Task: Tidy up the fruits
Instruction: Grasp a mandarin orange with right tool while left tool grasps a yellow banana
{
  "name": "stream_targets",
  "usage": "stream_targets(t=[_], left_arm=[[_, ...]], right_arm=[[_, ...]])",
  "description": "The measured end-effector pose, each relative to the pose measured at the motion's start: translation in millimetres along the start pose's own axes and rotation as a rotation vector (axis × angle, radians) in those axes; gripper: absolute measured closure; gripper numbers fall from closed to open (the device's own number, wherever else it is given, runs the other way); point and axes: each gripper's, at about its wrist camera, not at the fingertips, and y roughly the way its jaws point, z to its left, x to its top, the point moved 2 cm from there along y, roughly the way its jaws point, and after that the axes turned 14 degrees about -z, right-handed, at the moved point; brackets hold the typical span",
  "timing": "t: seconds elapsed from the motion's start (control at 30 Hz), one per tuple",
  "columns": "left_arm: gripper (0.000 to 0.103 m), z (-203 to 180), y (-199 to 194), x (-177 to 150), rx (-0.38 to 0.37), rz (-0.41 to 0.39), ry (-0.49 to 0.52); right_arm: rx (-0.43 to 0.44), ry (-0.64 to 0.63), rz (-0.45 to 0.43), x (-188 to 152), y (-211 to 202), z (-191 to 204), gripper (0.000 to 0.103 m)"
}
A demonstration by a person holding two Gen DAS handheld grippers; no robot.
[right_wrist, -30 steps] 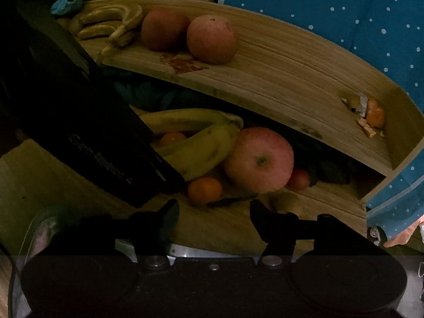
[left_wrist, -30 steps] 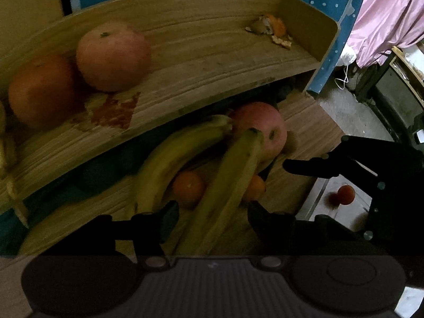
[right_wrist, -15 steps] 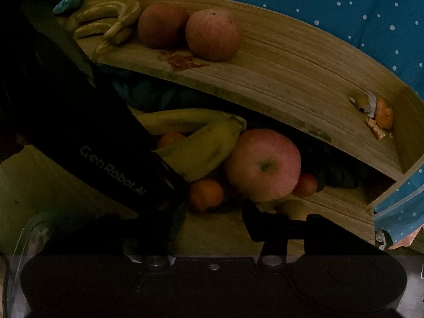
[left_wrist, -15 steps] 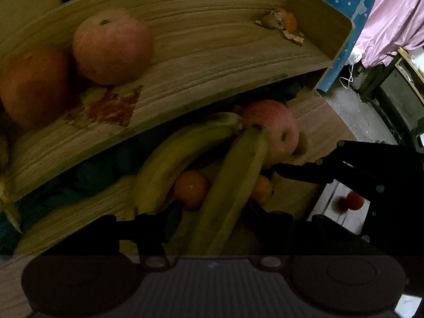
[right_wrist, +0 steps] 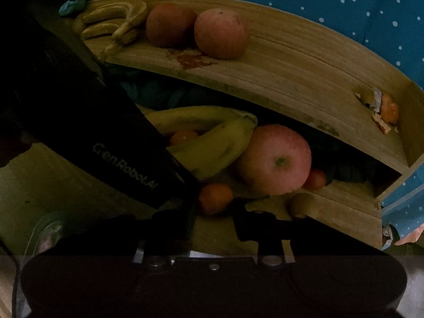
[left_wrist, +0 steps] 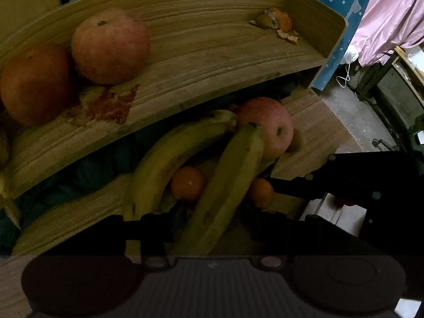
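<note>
The lower tier of the wooden shelf point(left_wrist: 304, 122) holds two bananas, a red apple point(right_wrist: 275, 159) and small oranges. In the left wrist view, my left gripper point(left_wrist: 205, 225) is open, with the nearer banana point(left_wrist: 228, 185) lying between its fingers. The other banana point(left_wrist: 169, 156) curves to its left, and a small orange point(left_wrist: 188, 184) sits between the two. My right gripper point(right_wrist: 213, 216) has its fingers drawn in on another small orange point(right_wrist: 215, 198) in front of the apple. The left gripper's black body point(right_wrist: 119, 156) hides the bananas' near ends in the right wrist view.
The upper tier point(left_wrist: 212, 53) carries an apple point(left_wrist: 110, 50), a large orange point(left_wrist: 34, 82), a banana bunch point(right_wrist: 114, 23) and peel scraps point(left_wrist: 281, 25) at its right end. A small red fruit point(right_wrist: 315, 179) lies behind the lower apple. Blue dotted cloth point(right_wrist: 344, 5) hangs behind.
My right gripper's fingers have narrowed from wide open onto the small orange. Both grippers have moved closer to the lower tier; the left fingers stay spread around the banana.
</note>
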Motion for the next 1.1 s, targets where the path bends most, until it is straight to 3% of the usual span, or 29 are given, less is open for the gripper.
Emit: stream_targets(t=[0.4,0.77,1.1], left_arm=[[0.062,-8.6,11.6,-0.2,-0.008,0.032,0.046],[0.067,3.0,-7.5,-15.5,0.009,0.057,0.004],[0.069,30.5,-44.3,-33.4,0.039,0.050,-0.077]], right_arm=[[-0.048,0.043,0.003,-5.1,-1.1,2.6,0.073],[-0.075,0.082,-0.008,-10.4,-10.1,13.1,0.073],[-0.076,0.099,-0.052,-2.8,-23.8,49.5,0.073]])
